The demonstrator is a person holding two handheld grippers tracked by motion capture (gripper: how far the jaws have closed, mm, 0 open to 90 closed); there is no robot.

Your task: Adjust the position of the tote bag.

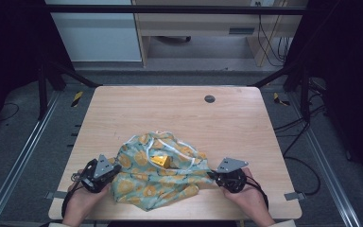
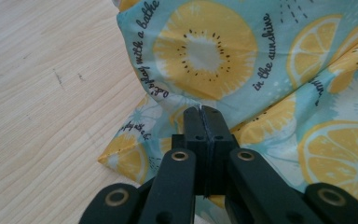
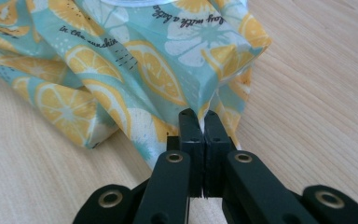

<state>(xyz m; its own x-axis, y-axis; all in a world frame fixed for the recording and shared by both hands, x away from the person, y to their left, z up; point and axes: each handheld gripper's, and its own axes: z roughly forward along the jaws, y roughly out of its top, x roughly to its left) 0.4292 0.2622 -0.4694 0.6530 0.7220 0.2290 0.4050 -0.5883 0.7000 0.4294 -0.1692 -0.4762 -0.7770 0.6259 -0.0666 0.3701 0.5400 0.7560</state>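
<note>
High view: crumpled citrus-print cloth [image 1: 158,177]

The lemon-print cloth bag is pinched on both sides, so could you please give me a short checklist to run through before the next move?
1. Left gripper shut on the bag: ok, jaws closed on a fold of fabric.
2. Right gripper shut on the bag: ok, fabric pinched between closed jaws.
3. Grips on opposite sides of the bag: ok, seen in the high view.
4. Yellow thing in the bag's opening secure: cannot tell, it is partly hidden by the fabric.
5. Room on the table beyond the bag: ok, bare wood apart from a small round grey cap.
</note>
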